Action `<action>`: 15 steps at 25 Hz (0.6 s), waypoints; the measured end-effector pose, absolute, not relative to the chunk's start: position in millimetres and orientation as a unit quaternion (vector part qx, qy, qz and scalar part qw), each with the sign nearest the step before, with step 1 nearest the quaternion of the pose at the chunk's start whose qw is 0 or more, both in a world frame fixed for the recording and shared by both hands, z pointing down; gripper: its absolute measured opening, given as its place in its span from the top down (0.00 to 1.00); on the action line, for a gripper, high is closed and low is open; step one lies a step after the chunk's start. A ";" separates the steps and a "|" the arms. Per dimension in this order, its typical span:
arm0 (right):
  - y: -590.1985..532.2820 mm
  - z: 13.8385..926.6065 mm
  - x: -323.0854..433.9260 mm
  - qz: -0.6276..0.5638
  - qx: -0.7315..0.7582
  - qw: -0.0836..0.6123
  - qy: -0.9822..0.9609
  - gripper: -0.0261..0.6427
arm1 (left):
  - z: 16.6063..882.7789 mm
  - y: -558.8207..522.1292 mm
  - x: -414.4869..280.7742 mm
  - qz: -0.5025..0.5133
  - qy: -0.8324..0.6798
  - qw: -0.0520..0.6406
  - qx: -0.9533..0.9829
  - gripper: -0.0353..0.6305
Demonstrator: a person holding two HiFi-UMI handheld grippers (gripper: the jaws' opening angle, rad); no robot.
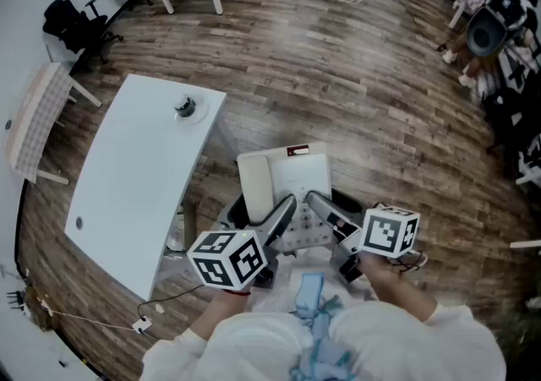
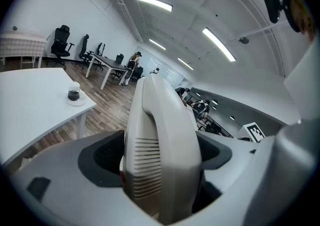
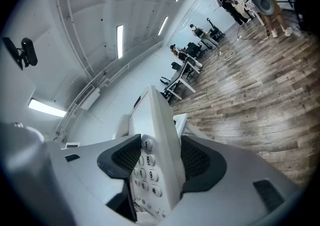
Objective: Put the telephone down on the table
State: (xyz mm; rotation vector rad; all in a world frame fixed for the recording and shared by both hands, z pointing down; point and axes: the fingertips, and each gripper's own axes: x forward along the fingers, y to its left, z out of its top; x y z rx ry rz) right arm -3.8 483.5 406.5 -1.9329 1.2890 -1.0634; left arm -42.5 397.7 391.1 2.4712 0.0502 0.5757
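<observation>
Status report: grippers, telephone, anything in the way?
Left hand-held gripper and right hand-held gripper both shut on telephone. Telephone aloft beside table. Cup on table's far end.

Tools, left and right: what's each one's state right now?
Left tool: closed on the telephone, left side.
Right tool: closed on the same telephone, right side.

left tool [image 1: 283,212]: jaws spread wide, pads pressed on both faces of the telephone [image 1: 287,170] at its handset side. right tool [image 1: 319,206]: same, clamped across the keypad edge. Both tools are low in front of the torso, side by side, tips angled in toward each other, marker cubes [image 1: 226,258] facing up. right hand [image 1: 385,268] shows partly under its cube. white sleeves [image 1: 452,333] on the forearms.
</observation>
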 end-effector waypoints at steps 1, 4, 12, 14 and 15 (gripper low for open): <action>483.0 405.9 -3.4 -0.398 -0.725 0.288 0.483 0.56 | 390.6 397.3 -42.4 0.216 0.020 0.297 0.930 0.33; 481.5 404.1 -3.0 -0.396 -0.726 0.288 0.483 0.56 | 389.0 395.9 -42.3 0.214 0.023 0.296 0.931 0.33; 490.0 400.8 1.5 -0.390 -0.729 0.293 0.481 0.56 | 385.6 404.5 -36.7 0.213 0.030 0.291 0.932 0.33; 490.9 399.9 -0.2 -0.388 -0.727 0.294 0.484 0.56 | 384.7 405.5 -38.5 0.211 0.029 0.287 0.934 0.33; 491.6 399.4 -0.4 -0.386 -0.727 0.294 0.486 0.56 | 384.2 406.5 -39.1 0.209 0.028 0.282 0.936 0.33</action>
